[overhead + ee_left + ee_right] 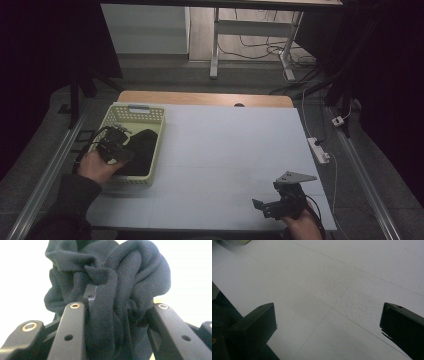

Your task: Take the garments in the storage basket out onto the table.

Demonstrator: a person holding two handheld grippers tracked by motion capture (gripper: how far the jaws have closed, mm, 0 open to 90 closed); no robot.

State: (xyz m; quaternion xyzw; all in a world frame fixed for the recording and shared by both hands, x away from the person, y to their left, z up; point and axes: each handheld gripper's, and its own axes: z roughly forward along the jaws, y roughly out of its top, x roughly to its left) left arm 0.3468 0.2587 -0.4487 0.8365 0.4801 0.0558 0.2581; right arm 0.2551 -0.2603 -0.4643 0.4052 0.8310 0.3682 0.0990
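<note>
L gripper [116, 145] has its fingers pinching a bunched dark garment [110, 285] over the pale-green basket [150, 117], likely to lift it out, while R gripper [280, 202] idles, fingers spread, above the desk [225, 150].

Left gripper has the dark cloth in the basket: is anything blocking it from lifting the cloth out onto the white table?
Nothing visible does. The left gripper is shut on the bunched black knit cloth inside the pale green plastic basket, whose top is open. The white table surface beside it is bare.
</note>
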